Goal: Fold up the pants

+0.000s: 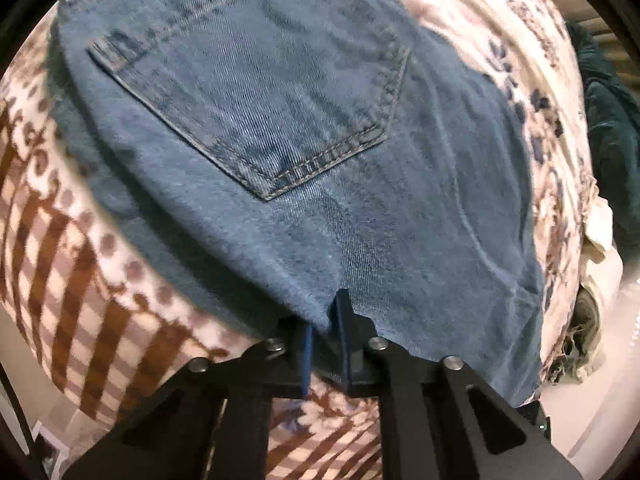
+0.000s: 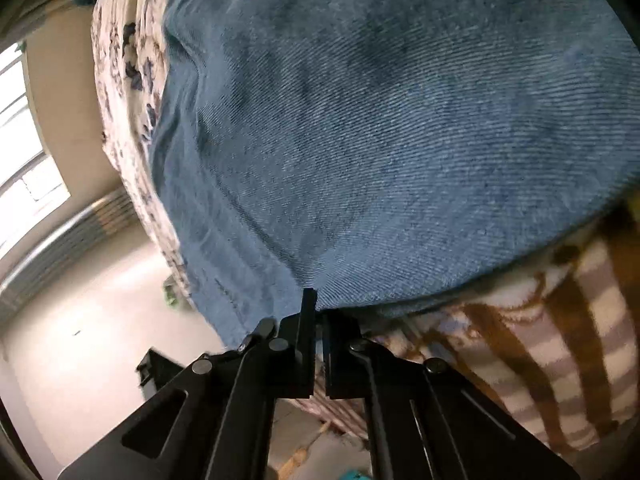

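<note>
Blue denim pants point(image 1: 312, 184) lie spread over a bed, seat side up, with a back pocket point(image 1: 256, 108) in the left wrist view. My left gripper point(image 1: 326, 320) is shut on the near edge of the denim, and the cloth bunches between its fingers. In the right wrist view the pants point(image 2: 392, 140) fill most of the picture as a wide leg panel. My right gripper point(image 2: 316, 312) is shut on their near edge, pinching the fabric at the fingertips.
The bed carries a white floral sheet point(image 1: 532, 60) and a brown-and-white checked blanket point(image 1: 80, 280) under the pants. A dark teal cloth point(image 1: 612, 128) lies at the far right. Pale floor point(image 2: 80, 312), a radiator point(image 2: 68, 248) and a window point(image 2: 24, 140) are beside the bed.
</note>
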Available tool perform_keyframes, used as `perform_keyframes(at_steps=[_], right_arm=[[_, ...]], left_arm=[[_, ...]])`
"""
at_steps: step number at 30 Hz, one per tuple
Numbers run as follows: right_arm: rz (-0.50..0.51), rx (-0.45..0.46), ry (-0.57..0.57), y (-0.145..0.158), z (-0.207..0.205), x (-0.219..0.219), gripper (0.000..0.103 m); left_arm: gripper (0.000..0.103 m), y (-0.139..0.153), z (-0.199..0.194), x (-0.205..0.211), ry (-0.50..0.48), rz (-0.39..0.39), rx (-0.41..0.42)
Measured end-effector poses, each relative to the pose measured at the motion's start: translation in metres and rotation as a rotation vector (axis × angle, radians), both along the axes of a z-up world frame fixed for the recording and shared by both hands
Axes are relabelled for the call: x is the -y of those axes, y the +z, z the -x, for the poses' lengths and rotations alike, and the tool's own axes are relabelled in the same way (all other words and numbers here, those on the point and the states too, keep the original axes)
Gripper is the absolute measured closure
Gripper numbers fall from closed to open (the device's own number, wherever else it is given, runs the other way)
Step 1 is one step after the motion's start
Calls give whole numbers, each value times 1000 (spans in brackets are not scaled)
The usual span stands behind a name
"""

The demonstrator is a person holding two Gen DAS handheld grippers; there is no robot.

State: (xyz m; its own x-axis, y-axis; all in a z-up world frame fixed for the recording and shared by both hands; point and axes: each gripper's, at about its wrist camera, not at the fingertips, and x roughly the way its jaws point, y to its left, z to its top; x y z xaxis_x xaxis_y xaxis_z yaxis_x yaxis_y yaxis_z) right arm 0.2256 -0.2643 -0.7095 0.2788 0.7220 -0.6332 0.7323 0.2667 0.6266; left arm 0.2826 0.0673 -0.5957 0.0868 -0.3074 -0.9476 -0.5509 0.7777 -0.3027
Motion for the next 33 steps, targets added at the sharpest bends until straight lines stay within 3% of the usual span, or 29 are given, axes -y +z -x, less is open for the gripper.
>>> perform_keyframes(at_steps=[5, 11, 12, 13, 14, 15, 16, 17, 18, 19, 20, 23, 27, 29, 33], right_arm=[[99, 14, 105, 21, 5, -26, 101], [91, -48, 122, -7, -2, -44, 99], [79, -42, 128, -8, -2, -45, 90], [76, -37, 138, -4, -4, -44, 69], [82, -20, 149, 2, -2, -42, 56], [92, -1, 154, 7, 2, -38, 35], [105, 32, 147, 17, 9, -30, 32], [120, 59, 132, 26, 16, -20, 32], [164, 77, 111, 37, 27, -4, 32], [198, 83, 88, 42, 26, 11, 31], [238, 89, 51, 49, 36, 28, 31], [393, 62, -139, 63, 70, 105, 31], [531, 34, -448, 66, 117, 210, 31], [508, 59, -526, 52, 126, 248, 31], [266, 207, -595, -2, 99, 274, 31]], left_arm=[[97, -2, 1, 2, -34, -11, -14], [92, -6, 5, 6, -104, -36, -61], [86, -2, 0, 11, -125, -48, -65], [77, 4, -2, 15, -154, -62, -65], [72, 14, -3, 22, -203, -92, -58], [56, 22, -5, 29, -237, -119, -50], [32, 30, -6, 38, -285, -152, -35], [22, 40, -8, 54, -356, -195, 0], [11, 47, -10, 67, -408, -229, 30], [7, 53, -12, 83, -467, -267, 65], [7, 58, -16, 108, -556, -319, 112], [6, 49, -26, 169, -700, -402, 158], [6, 26, -41, 238, -787, -342, 170], [6, 15, -46, 265, -819, -342, 181], [6, -25, -58, 286, -852, -377, 118]])
